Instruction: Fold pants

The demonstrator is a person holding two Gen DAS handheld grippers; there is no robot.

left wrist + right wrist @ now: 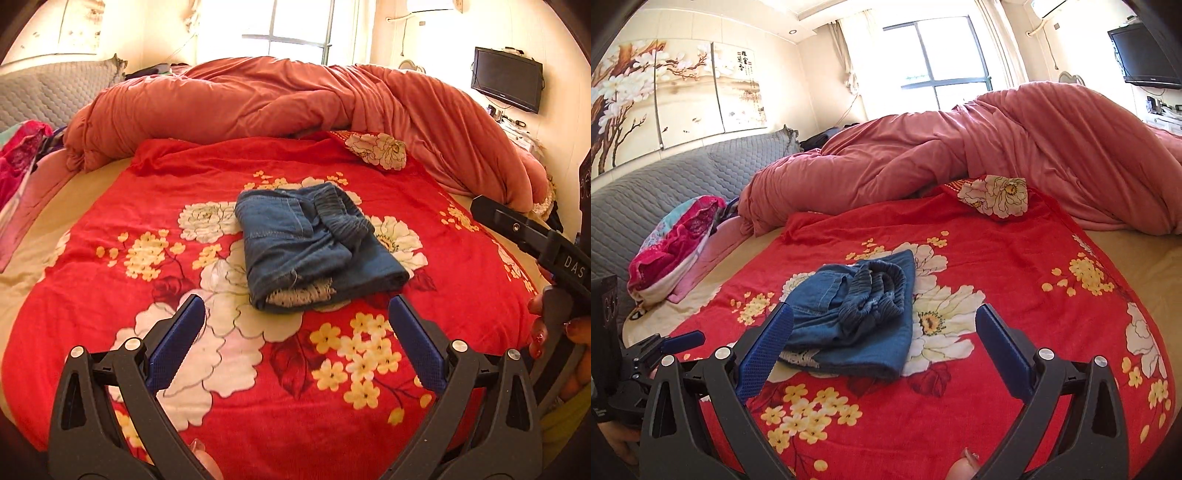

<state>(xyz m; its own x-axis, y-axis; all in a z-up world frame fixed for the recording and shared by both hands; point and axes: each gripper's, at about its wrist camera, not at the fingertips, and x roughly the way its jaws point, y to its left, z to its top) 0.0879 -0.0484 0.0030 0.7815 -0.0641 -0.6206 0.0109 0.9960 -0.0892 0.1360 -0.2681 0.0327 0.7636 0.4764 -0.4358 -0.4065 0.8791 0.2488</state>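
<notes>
Over on the far left a bundle of pink patterned cloth (676,236) lies bunched against the grey quilted headboard (683,177), well clear of the action, and the salmon duvet (258,99) is heaped along the far side of the bed, which looks like a deliberate push-back to leave the red floral blanket (92,258) flat as a working surface. And there in the middle of it sit the denim pants (314,243), folded down into a compact squarish packet, elastic waistband bunched on top, a strip of pale lining peeking out at the near edge; from the look of it the folding is essentially done. Now the left claw (297,325): blue pads spread wide, empty, hanging just short of the packet's near edge, touching nothing. Moving right, the right claw (884,339) is the same story, gaping wide, holding nothing, hovering near the pants' near right corner, no contact visible. A hand (554,332) with red nails grips that tool's handle at the right edge.
</notes>
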